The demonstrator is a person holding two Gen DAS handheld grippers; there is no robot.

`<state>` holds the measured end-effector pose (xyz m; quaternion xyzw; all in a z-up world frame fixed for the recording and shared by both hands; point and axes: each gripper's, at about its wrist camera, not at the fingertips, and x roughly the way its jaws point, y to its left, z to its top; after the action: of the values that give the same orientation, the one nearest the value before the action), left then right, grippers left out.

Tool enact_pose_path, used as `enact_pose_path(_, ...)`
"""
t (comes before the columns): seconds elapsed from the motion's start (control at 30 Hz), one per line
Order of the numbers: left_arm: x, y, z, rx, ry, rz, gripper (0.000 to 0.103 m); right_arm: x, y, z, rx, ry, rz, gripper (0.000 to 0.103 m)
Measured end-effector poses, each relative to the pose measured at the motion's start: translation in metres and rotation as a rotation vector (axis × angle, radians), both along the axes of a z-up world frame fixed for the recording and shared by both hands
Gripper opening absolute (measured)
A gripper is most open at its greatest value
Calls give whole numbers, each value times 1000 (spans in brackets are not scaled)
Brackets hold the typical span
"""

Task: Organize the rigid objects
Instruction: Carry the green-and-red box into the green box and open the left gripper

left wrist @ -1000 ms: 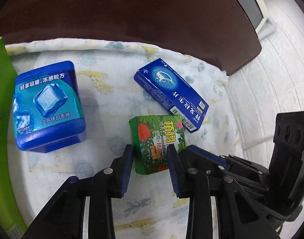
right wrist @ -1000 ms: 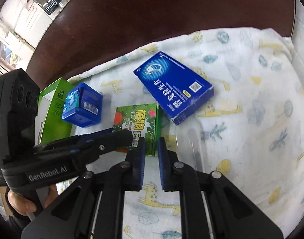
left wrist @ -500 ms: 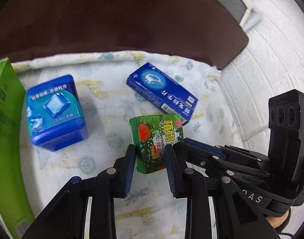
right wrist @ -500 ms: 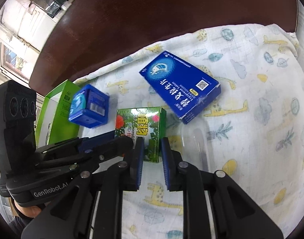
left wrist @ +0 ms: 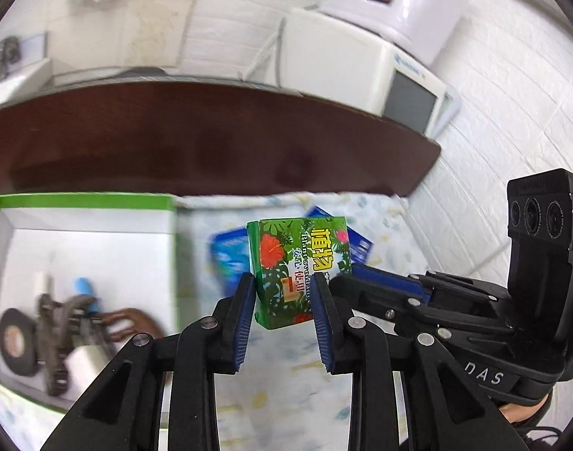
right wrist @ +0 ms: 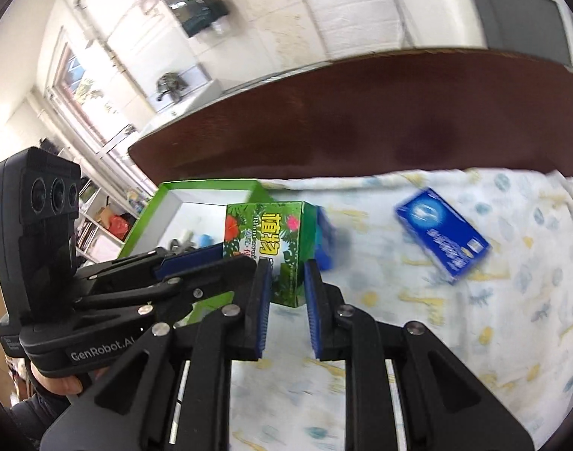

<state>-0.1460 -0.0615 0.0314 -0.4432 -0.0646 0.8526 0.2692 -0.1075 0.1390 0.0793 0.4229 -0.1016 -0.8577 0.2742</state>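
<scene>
My left gripper [left wrist: 283,293] is shut on a small green floral box [left wrist: 299,259] and holds it lifted above the patterned cloth [left wrist: 286,376]. The same green box [right wrist: 271,240] shows in the right wrist view, held by the left gripper [right wrist: 226,259] just ahead of my right gripper [right wrist: 286,282], whose jaws stand a little apart around the box's near corner. A blue gum tub [left wrist: 226,259] is partly hidden behind the box. A flat blue box [right wrist: 442,235] lies on the cloth at the right.
An open green-rimmed white box [left wrist: 83,263] at the left holds a tape roll [left wrist: 17,342], a brown hair clip [left wrist: 83,323] and other small items. The dark wooden table edge [left wrist: 211,150] runs behind. A white appliance [left wrist: 361,60] stands beyond.
The left gripper has lifted the green floral box off the cloth and tilted up and left, bringing the open green box into view. The right gripper has risen alongside it.
</scene>
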Motion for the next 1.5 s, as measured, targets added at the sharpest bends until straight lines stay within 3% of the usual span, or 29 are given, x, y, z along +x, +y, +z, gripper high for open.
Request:
enact_pose_path(0.17, 0, -63, 10, -2, 46, 114, 29, -7, -57, 6, -30, 2, 107, 19)
enact_pose_path(0.43, -9, -164, 6, 22, 70, 270, 29, -20, -151, 7, 15, 7, 255, 19)
enact_pose_path(0.6, -27, -212, -12, 45, 59, 329, 29, -32, -201, -16, 35, -46, 326, 19)
enact_pose_path(0.77, -49, -240, -43, 66, -9, 332, 29, -49, -240, -56, 83, -160, 343, 19)
enact_pose_path(0.93, -64, -255, -84, 144, -140, 308, 29, -55, -255, -82, 119, -237, 333, 15)
enact_pose_path(1.0, -63, -254, -88, 135, -138, 306, 29, -53, -259, -80, 145, -218, 335, 15)
enact_pose_path(1.07, -60, -253, -86, 126, -133, 307, 29, -51, -260, -77, 182, -192, 330, 15)
enact_pose_path(1.3, -52, -252, -70, 113, -96, 331, 29, -54, -232, -65, 170, -186, 284, 15)
enact_pose_path(1.5, -49, -216, -55, 99, -85, 285, 29, -54, -190, -45, 131, -147, 213, 17)
